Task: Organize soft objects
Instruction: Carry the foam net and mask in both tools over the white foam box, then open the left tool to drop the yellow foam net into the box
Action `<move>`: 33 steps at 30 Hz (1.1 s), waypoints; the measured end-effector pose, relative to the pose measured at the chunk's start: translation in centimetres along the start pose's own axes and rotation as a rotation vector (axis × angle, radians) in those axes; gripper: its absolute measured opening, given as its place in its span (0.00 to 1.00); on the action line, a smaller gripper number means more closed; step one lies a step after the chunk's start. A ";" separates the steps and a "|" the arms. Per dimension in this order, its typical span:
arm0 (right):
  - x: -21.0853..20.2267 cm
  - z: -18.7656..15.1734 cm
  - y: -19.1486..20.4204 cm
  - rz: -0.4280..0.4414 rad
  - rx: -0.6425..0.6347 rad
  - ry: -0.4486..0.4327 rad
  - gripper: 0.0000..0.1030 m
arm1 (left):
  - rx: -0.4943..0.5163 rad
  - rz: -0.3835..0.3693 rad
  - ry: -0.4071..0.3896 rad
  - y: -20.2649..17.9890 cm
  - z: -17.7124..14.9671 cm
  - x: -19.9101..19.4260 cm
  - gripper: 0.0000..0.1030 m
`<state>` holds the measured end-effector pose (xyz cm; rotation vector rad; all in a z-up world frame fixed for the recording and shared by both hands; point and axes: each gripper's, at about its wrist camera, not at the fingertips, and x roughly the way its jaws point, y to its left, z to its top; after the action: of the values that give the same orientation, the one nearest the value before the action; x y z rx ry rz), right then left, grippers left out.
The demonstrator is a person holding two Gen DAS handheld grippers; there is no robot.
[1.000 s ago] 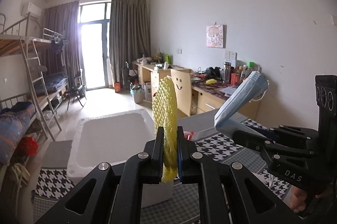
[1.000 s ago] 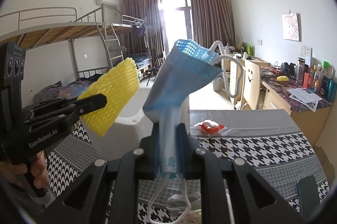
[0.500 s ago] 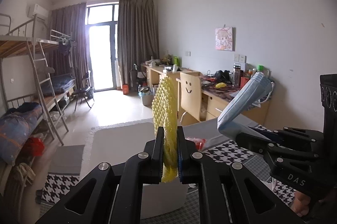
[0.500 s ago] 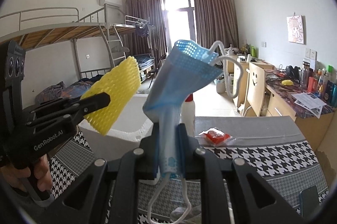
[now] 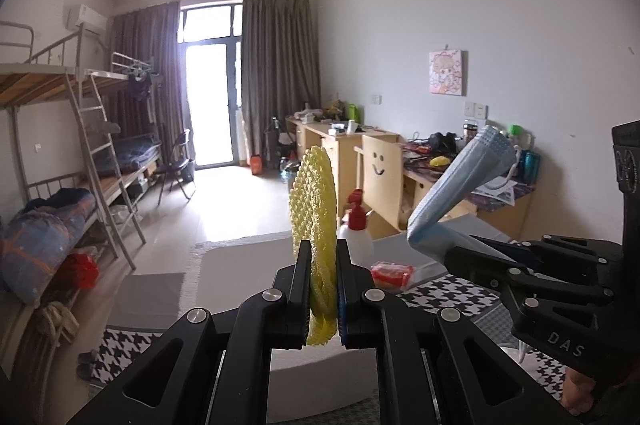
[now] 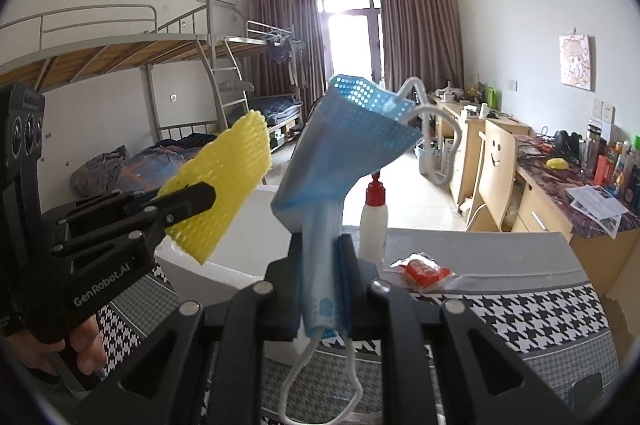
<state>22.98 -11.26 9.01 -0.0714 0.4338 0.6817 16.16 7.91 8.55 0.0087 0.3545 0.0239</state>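
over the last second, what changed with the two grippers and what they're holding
Both grippers tipped upward together: the white foam box and table slid lower in view, and the red-capped white bottle came into sight. Nothing was let go. The left gripper stays shut on the yellow foam net, the right gripper on the blue face mask, side by side.

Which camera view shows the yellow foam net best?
The right wrist view: it shows the yellow foam net broadside, its mesh face clear, clamped in the left gripper. The left wrist view sees the net only edge-on, a narrow strip rising between its own fingers.
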 end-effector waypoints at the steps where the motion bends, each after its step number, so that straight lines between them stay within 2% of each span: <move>1: 0.1 0.1 0.1 0.003 -0.002 0.003 0.19 | -0.001 0.007 0.000 0.1 0.0 0.1 0.11; 13: 1.4 1.0 1.0 0.016 -0.029 0.011 0.19 | -0.022 0.062 0.038 0.6 -0.2 1.3 0.11; 29: 3.8 1.5 1.4 0.035 -0.043 0.064 0.19 | -0.055 0.077 0.102 1.5 -0.2 3.9 0.12; 31: 3.9 1.5 1.5 0.036 -0.045 0.067 0.19 | -0.063 0.079 0.115 1.9 -0.4 4.2 0.23; 33: 4.0 1.5 1.6 0.036 -0.046 0.070 0.19 | -0.077 0.085 0.116 2.5 -0.6 4.2 0.58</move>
<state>25.30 -7.32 8.83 -0.1313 0.4880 0.7257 19.81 10.46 6.62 -0.0543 0.4690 0.1225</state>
